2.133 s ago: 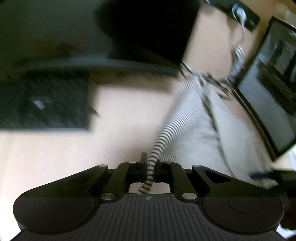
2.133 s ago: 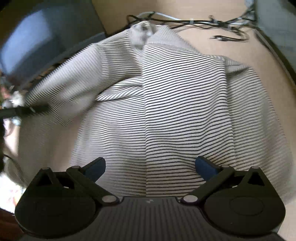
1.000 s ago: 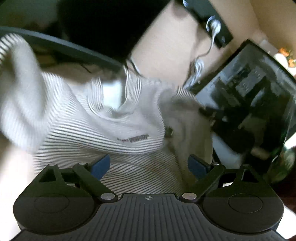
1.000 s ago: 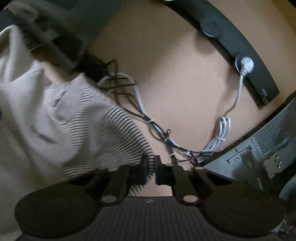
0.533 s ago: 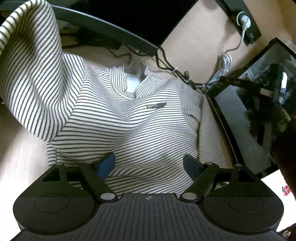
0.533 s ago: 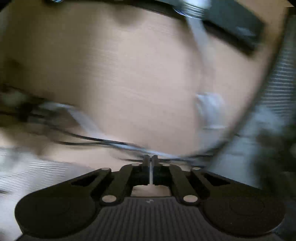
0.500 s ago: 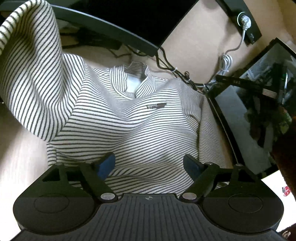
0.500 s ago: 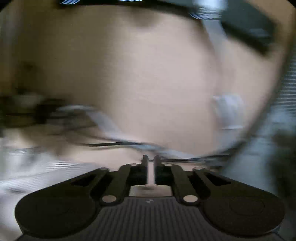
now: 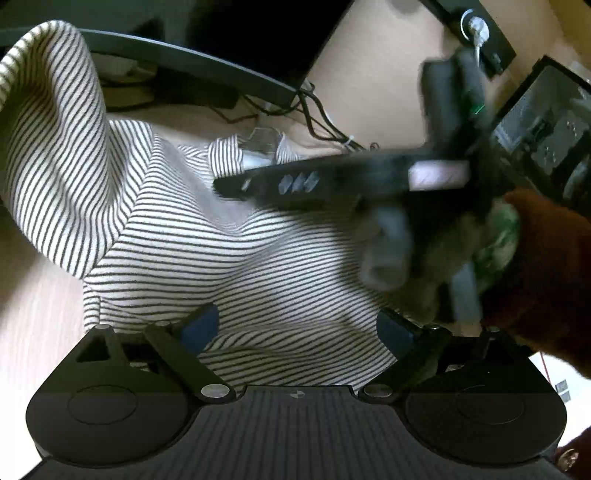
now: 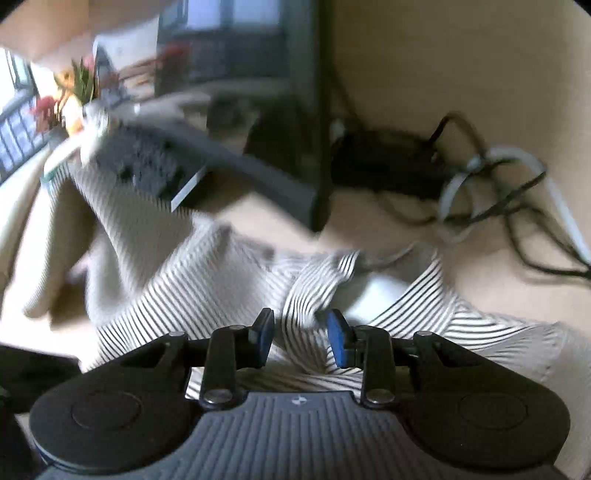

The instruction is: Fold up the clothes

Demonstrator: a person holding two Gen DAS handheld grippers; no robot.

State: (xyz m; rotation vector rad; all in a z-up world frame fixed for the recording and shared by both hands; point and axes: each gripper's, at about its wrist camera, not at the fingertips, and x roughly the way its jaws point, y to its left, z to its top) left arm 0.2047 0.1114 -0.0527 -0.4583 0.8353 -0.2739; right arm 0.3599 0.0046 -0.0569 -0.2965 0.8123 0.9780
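Right tool part open, jaws just opening over the striped shirt collar, gripping nothing. Left tool wide, empty. Could snag the far cables, dragging them

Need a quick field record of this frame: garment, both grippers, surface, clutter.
garment: striped shirt, spread front up on the desk, collar toward the monitor
raised part: one striped sleeve stands up at the left of the left wrist view
left gripper: jaws wide open over the shirt's lower part, nothing clamped
right gripper: jaws have just been opening, partly apart above the collar, fabric seen between them, not pinched
surface: tan desk
clutter: cables, monitor
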